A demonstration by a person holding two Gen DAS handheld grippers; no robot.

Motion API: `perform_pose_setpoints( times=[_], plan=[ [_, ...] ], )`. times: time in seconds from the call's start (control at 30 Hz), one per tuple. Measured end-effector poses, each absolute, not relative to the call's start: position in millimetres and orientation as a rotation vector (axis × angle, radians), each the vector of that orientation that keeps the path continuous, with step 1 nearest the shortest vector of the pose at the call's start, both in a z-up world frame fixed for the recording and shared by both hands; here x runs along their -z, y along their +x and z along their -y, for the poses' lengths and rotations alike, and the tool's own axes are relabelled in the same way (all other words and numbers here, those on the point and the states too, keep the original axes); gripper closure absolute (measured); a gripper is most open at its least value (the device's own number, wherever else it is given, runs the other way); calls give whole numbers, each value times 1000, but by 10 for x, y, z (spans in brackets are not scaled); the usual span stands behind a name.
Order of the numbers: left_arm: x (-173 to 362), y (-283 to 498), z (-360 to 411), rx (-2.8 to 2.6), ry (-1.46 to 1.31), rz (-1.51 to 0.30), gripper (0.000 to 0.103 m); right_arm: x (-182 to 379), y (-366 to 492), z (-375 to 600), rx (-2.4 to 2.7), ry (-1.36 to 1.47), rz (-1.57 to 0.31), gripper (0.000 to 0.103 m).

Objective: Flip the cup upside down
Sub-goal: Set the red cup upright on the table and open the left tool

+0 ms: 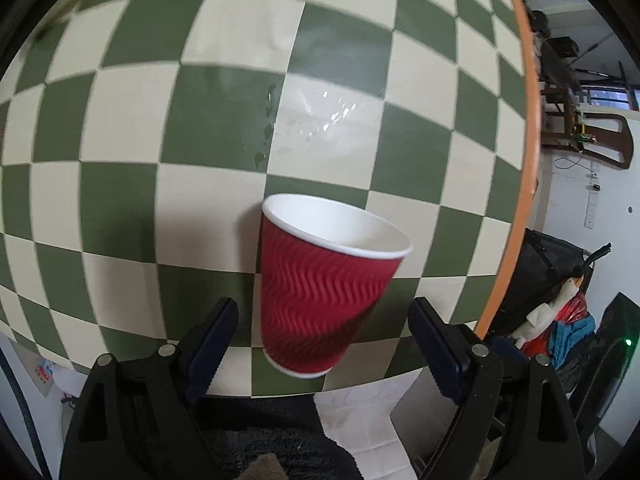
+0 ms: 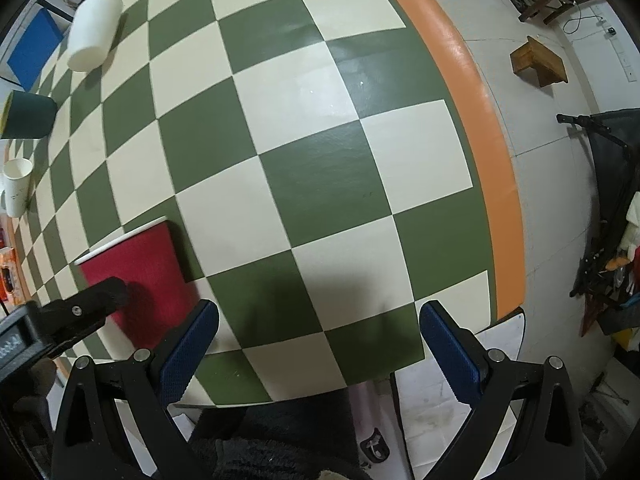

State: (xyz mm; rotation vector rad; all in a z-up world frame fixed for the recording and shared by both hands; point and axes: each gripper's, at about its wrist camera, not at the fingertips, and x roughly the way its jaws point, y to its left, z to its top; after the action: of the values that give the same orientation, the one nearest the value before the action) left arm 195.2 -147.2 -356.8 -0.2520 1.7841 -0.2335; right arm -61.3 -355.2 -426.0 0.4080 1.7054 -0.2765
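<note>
Red ribbed paper cup (image 1: 320, 292) stands mouth-up on the checkered worktop (image 1: 180, 128), between the left claw's (image 1: 323, 346) spread, released fingers; the right claw (image 2: 319, 354), beside the cup, gapes empty.

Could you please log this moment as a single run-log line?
red cup: upright, mouth up, on checkered table | left tool: open, straddling cup, no contact | right tool: open, empty | flip: not yet done

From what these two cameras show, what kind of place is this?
Probably a room in a home, used as a workspace. A round table with a green-and-cream checkered cloth holds paper cups, among them the red cup. Around it is tiled floor, a wooden stool and piled belongings.
</note>
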Motion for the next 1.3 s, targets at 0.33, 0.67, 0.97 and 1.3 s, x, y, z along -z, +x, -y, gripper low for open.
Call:
perform_pose_setpoints(
  times=[0.33,0.67,0.97,1.3],
  plan=[
    [2655,1619,1053,200,40,-1500,16,3566,-796,3122,160,382,-1566,1],
    [1973,1070,574,197,88,-1350,16,2711,-1278,2411,57,338,-1398,1],
    [1677,818,414,175,106,-1259,14,2384,-1517,2085,-5,336,-1356,1],
    [2410,1091,299,1,109,-1304,0,2792,-937,1986,-139,-370,-1344,1]
  ],
)
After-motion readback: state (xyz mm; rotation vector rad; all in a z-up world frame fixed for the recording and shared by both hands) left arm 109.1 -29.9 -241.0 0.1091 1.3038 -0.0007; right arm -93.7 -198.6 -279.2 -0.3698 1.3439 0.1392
